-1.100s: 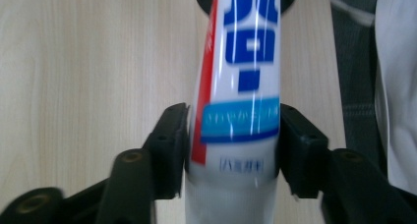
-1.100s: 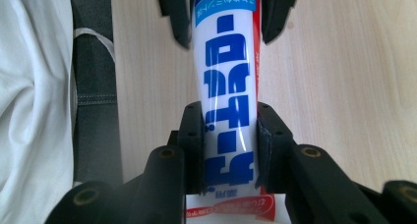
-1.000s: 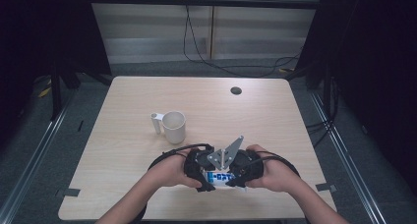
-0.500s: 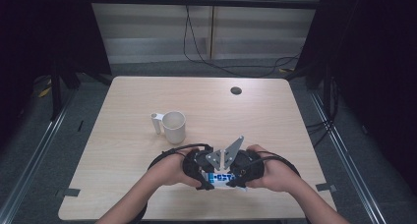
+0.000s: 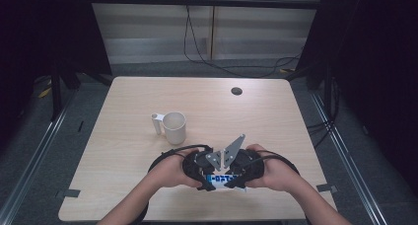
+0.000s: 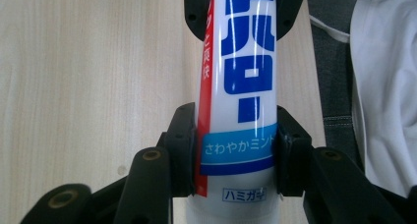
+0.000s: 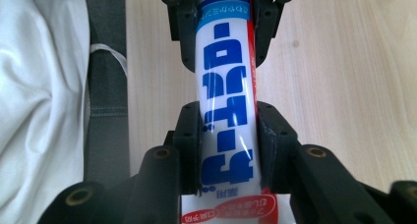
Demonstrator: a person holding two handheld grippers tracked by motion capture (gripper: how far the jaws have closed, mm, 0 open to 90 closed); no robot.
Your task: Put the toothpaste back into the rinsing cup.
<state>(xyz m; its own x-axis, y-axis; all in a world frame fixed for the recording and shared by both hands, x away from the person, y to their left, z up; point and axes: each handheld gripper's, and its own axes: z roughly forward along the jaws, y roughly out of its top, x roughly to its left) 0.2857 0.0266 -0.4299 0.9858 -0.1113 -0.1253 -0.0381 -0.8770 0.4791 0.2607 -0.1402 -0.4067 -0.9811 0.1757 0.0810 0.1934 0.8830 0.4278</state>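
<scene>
A white toothpaste tube (image 5: 222,177) with blue lettering and a red stripe is held level just above the table's front edge, between both hands. My left gripper (image 5: 209,178) has just been closing its jaws on it. In the left gripper view its pads (image 6: 187,150) press both sides of the tube (image 6: 246,76) at the light blue band. My right gripper (image 5: 236,178) faces it from the other end. In the right gripper view it (image 7: 228,145) is shut on the tube (image 7: 226,71), with the left gripper's jaws beyond.
A cream mug (image 5: 173,127) with its handle to the left stands on the wooden table (image 5: 123,151), left of centre. A small dark round disc (image 5: 236,91) lies near the far edge. The person's white clothing (image 6: 383,86) is beyond the table's front edge.
</scene>
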